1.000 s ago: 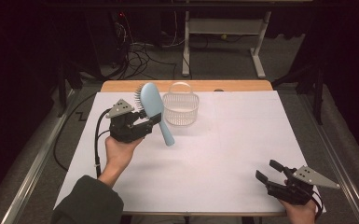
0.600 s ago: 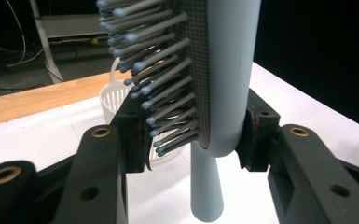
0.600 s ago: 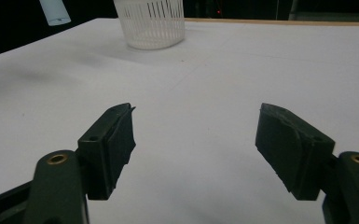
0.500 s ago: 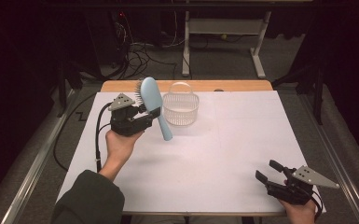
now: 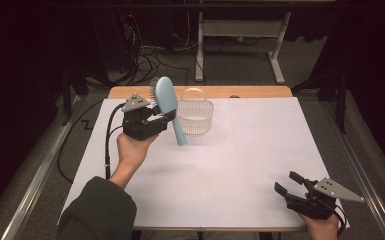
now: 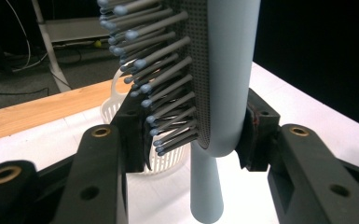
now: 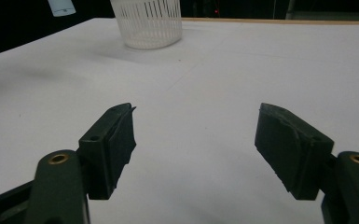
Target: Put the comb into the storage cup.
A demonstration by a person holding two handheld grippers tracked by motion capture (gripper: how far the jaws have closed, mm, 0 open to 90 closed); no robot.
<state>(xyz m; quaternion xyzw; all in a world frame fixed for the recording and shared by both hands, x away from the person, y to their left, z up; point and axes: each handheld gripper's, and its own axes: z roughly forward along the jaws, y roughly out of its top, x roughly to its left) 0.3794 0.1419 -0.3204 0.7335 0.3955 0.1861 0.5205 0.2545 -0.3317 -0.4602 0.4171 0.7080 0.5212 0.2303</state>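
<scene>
White slatted basket (image 5: 195, 116), hairbrush (image 5: 169, 106) alongside

Pale blue hairbrush (image 5: 169, 106) with grey bristles, held upright above table, handle down, beside white basket (image 5: 195, 113)

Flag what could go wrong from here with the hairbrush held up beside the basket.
The left gripper clamps the hairbrush at the base of its head, one side on springy bristles, so it might twist or slip. The handle hangs close to the light basket; a swing could knock it. The right gripper rests open, too far away to steady either.
</scene>
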